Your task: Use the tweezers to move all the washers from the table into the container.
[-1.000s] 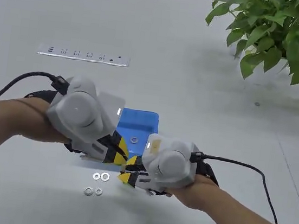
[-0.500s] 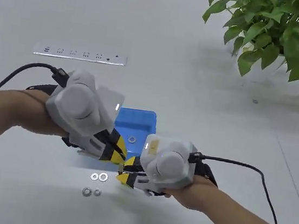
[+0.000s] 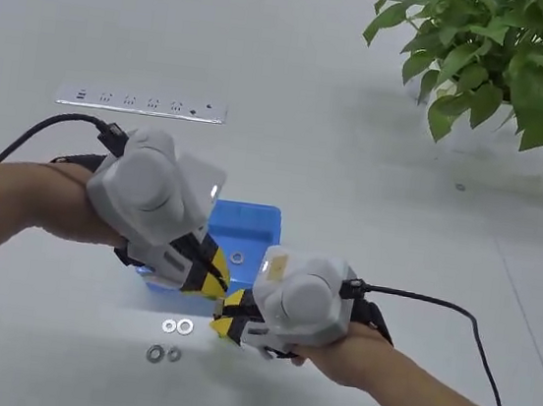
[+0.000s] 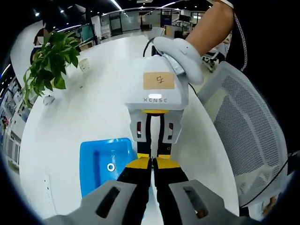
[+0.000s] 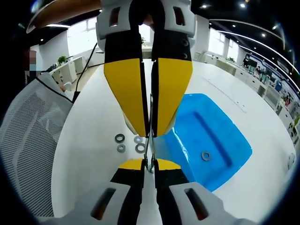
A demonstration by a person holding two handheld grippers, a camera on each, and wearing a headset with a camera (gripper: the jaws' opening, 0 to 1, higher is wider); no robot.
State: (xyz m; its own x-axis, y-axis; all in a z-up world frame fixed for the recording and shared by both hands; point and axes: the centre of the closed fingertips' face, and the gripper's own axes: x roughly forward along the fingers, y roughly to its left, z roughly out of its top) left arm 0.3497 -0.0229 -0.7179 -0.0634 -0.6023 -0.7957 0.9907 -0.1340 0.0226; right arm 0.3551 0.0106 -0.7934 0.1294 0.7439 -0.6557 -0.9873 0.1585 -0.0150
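Two hand-held grippers meet tip to tip above a white table point(image 3: 376, 156). In the head view the left gripper point(image 3: 215, 277) reaches in from the left and the right gripper point(image 3: 225, 324) from the right, and their yellow-and-black jaws almost touch. In the right gripper view the tweezers point(image 5: 149, 152) appear as a thin metal strip. The strip runs between the broad yellow pads of the left gripper's jaws, which are clenched on it, and down into the right gripper's own jaws, which are likewise closed on its end. A blue container point(image 3: 255, 217) rests on the table just beyond the jaws, its near left corner hidden behind the left gripper. A single washer point(image 3: 236, 257) lies on the container's floor. Four washers point(image 3: 177, 326) lie on the bare table outside the container, on the side nearer the person. They are arranged as two pairs, close beside the right gripper's jaw tips and apart from the container wall. A black cable point(image 3: 428, 300) trails from the right gripper across the table. A white power strip point(image 3: 140, 103) lies well beyond the left gripper, and a leafy potted plant point(image 3: 497, 62) stands at the far right corner. A mesh chair back point(image 4: 243, 122) appears at the table's edge in the left gripper view.
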